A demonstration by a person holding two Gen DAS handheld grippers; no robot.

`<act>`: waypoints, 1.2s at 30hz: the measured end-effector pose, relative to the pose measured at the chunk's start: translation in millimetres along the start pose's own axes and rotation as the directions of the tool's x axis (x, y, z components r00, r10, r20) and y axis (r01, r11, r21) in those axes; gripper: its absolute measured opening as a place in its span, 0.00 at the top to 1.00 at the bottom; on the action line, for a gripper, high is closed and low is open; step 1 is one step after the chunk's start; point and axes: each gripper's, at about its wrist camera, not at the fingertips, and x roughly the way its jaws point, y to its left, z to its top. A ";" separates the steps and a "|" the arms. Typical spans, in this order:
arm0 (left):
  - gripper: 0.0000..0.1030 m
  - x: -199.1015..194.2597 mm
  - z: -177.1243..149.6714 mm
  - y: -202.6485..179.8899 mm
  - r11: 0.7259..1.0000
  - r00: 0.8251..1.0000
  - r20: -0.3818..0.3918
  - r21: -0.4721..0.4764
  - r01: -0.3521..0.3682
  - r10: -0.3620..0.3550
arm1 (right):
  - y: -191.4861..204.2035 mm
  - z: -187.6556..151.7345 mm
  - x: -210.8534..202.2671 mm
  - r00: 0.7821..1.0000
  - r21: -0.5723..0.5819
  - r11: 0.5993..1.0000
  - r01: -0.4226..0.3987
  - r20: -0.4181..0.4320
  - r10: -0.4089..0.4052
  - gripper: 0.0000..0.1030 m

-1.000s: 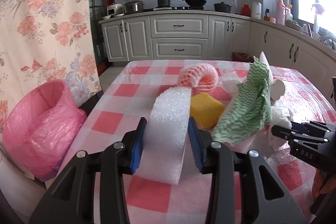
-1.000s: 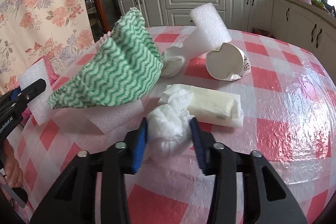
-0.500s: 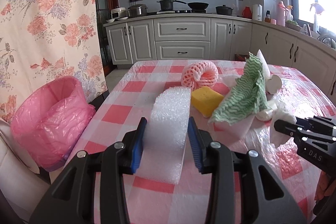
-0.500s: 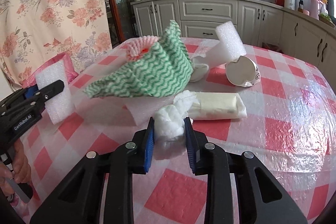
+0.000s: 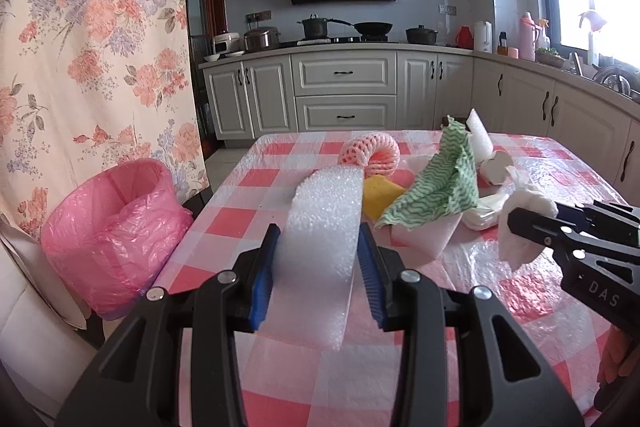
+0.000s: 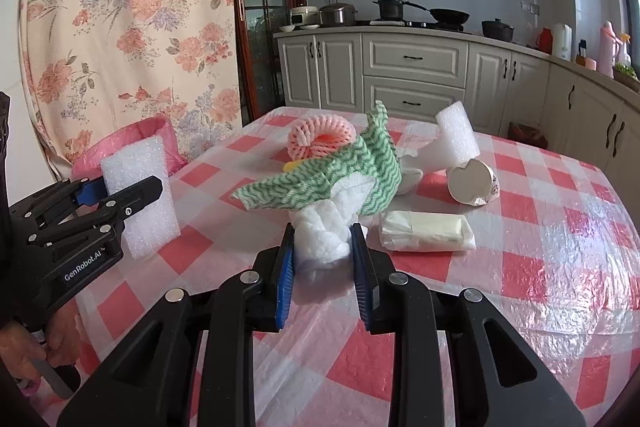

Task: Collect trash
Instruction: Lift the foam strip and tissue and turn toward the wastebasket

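Note:
My left gripper (image 5: 318,247) is shut on a white foam block (image 5: 320,239) and holds it above the checked table; the block shows in the right wrist view (image 6: 140,187) too. My right gripper (image 6: 322,247) is shut on a crumpled white tissue (image 6: 322,239), lifted off the table; it also shows in the left wrist view (image 5: 524,227). A bin with a pink bag (image 5: 112,227) stands left of the table. On the table lie a green-white cloth (image 6: 340,175), a pink foam net (image 6: 320,139), a yellow sponge (image 5: 380,195), a wrapped pack (image 6: 426,231), a paper cup (image 6: 472,183) and another foam block (image 6: 456,139).
The table (image 6: 560,267) has a pink checked cloth under clear plastic. A floral curtain (image 5: 80,47) hangs at left behind the bin. Kitchen cabinets (image 5: 344,95) and a stove with pots stand beyond the table.
Both grippers have risen and drawn back from the pile. The right gripper closed on the tissue and lifted it off the table. The left still holds the foam block.

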 end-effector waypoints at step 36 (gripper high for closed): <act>0.63 -55.9 9.9 116.0 0.970 0.977 0.094 -0.172 -0.173 0.191 | 130.1 60.1 17.3 0.974 -0.228 0.956 -0.186 0.090 0.210 0.74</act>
